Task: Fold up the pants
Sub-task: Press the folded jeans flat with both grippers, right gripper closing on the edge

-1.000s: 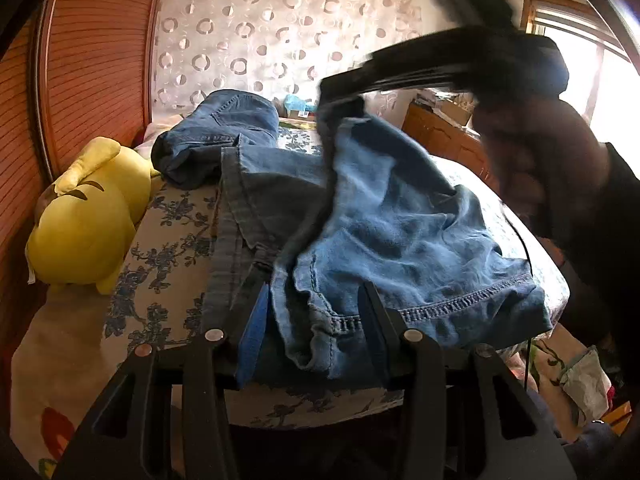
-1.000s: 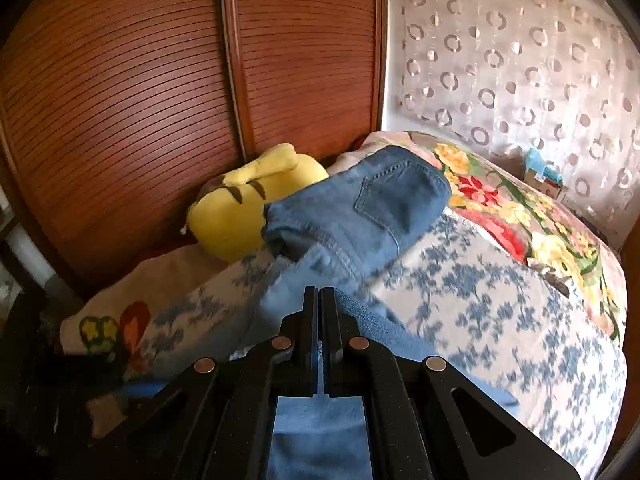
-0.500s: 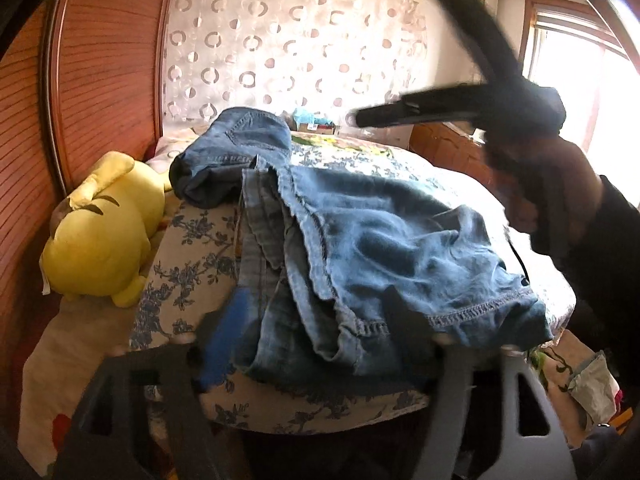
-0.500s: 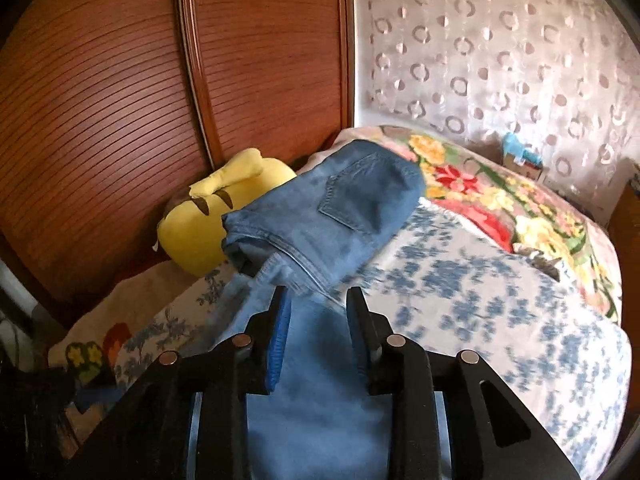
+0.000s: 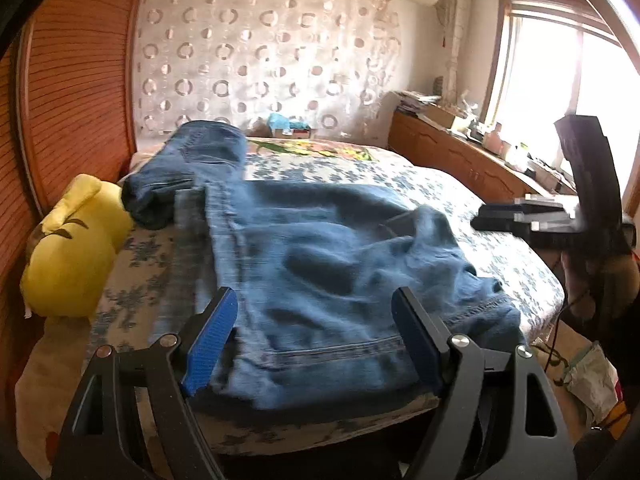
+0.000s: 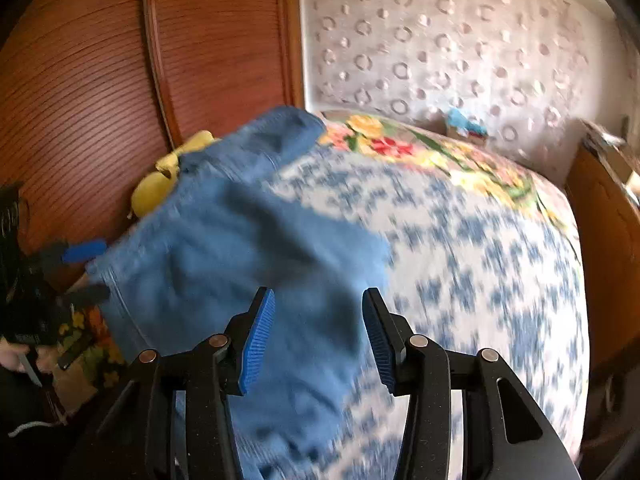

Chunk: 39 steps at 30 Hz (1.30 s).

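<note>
Wood doors (image 6: 120, 92) fill the left side of the right wrist view, from 9 to 12 o'clock. Next comes the big bed (image 5: 460, 208), with its cover of blue flowers on white. On the bed lie the blue jeans (image 5: 320, 264), folded over and spread flat near the front edge. In the left wrist view they sit in the middle and reach down to 6 o'clock. A second pair of jeans (image 5: 192, 168) lies folded behind them at 11 o'clock, touching them. A yellow soft toy (image 5: 68, 252) rests at 9 o'clock, just beside the bed.

The left gripper (image 5: 316, 340) has its jaws wide apart. They have just been opening, and now they stand on each side of the jeans hem without pressing on it. The right gripper (image 6: 316, 340) also has its jaws apart, and they have just been opening too. The jeans lie under it, not pinched. In the left wrist view the right gripper shows at 3 o'clock, over the bed.
</note>
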Tool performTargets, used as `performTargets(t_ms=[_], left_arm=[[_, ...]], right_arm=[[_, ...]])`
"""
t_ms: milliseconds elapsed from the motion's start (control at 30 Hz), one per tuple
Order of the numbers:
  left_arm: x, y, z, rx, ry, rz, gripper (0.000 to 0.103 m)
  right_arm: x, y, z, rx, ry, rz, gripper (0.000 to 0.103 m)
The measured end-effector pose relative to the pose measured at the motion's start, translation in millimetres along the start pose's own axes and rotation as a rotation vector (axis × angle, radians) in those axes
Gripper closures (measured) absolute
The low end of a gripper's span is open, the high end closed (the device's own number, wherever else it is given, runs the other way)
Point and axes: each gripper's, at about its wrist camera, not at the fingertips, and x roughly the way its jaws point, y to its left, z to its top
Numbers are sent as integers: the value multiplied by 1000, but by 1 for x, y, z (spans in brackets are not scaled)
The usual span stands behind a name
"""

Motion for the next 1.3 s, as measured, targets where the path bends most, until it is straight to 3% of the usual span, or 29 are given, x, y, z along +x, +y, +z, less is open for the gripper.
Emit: performTargets(t_ms=[133, 500, 533, 600, 867, 1100, 1167, 1267, 1300], left_arm=[[10, -12, 0, 21, 26, -4, 23], [27, -13, -12, 18, 83, 11, 23], [28, -13, -13, 17, 85, 10, 23], [30, -13, -13, 18, 87, 11, 23], [34, -16, -18, 33, 95, 20, 23], [36, -14, -18, 41, 98, 29, 23], [37, -16, -18, 42, 100, 29, 23], [37, -17, -17, 43, 101, 29, 23], [37, -17, -17, 42, 100, 28, 23]], right_arm=[[7, -2, -26, 36, 35, 19, 56], [26, 11, -58, 67, 69, 21, 56], [25, 8, -61, 76, 58, 35, 61], [21, 7, -63, 87, 35, 92, 91], [-17, 9, -67, 100, -48, 116, 99], [-17, 2, -69, 130, -23, 106, 96], [-20, 2, -63, 139, -43, 81, 87], [-18, -1, -54, 156, -73, 52, 63], [-14, -4, -52, 164, -79, 46, 59]])
